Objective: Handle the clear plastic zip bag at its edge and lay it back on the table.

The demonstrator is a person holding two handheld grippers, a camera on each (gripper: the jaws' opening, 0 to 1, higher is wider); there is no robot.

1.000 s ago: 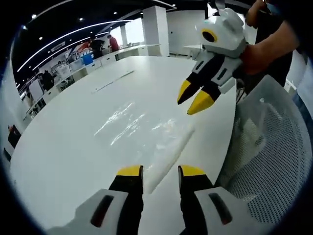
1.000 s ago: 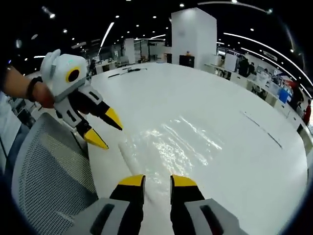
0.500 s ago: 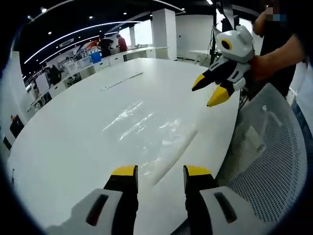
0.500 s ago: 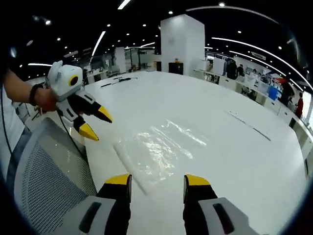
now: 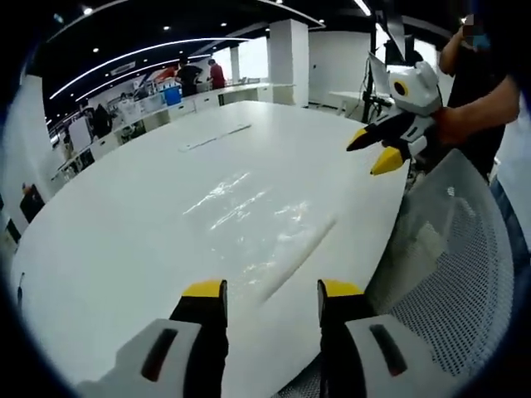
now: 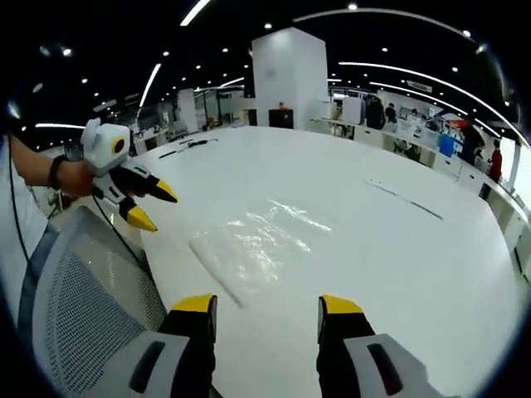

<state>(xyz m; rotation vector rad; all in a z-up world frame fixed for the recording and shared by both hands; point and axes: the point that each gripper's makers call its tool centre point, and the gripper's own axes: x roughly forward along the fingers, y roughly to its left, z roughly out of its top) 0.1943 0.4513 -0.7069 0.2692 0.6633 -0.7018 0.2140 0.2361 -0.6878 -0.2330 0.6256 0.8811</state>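
Here, line by line:
Zip bag: the clear plastic zip bag (image 5: 249, 220) lies flat on the white desk (image 5: 116, 224), near the desk's edge; in the right gripper view the zip bag (image 6: 253, 245) shows as a glossy, crinkled sheet, with one long edge running as a raised strip toward the camera.
Left tool: the left tool (image 5: 265, 290) has its yellow-tipped jaws spread wide apart with nothing between them, above the desk on the near side of the bag and not touching it; in the right gripper view the left tool (image 6: 149, 207) is seen held in a hand (image 6: 70, 178) beside the desk edge, its jaws parted, apart from the bag.
Right tool: the right tool (image 6: 267, 305) is likewise released, jaws wide and empty, short of the bag; in the left gripper view the right tool (image 5: 377, 149) hangs over the far desk edge, gripped by a hand (image 5: 452, 124), jaws parted.
Chair: a grey mesh chair back (image 5: 452, 274) stands just beside the desk edge.
Background: open office with a white pillar (image 6: 286, 83) and distant people (image 5: 203, 76).
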